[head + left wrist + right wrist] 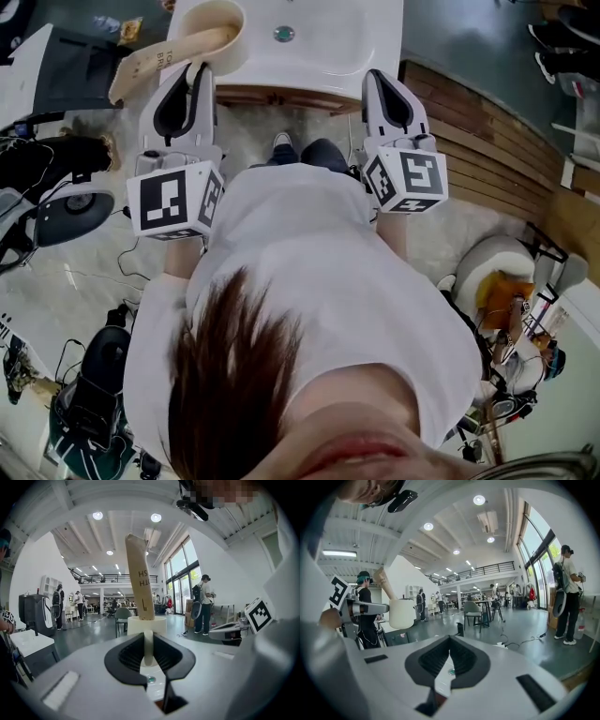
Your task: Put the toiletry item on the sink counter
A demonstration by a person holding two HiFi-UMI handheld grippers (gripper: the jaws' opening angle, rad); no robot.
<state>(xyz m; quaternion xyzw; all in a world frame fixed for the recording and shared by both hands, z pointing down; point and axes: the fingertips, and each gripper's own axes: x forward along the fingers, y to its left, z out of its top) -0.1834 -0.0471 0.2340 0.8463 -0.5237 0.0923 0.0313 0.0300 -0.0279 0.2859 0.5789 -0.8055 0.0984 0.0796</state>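
Fingers (127, 654) of the left gripper (148, 641) pinch the cream cup (146, 624) by its thin handle at 11 o'clock above the sink (342, 52), probably a light, rigid, slippery load with a tippy carton (139, 573); the right gripper (449, 645) sits closed, empty.

Matt paper-like tube (139, 578), smooth plastic-looking cup (159, 624) — glossy ceramic-looking sink (328, 37).

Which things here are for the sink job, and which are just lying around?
For the job: cream round cup holding a tan tube, pinched by the left gripper; white sink counter.
Just lying about: brown wooden planks; dark bag on the floor.
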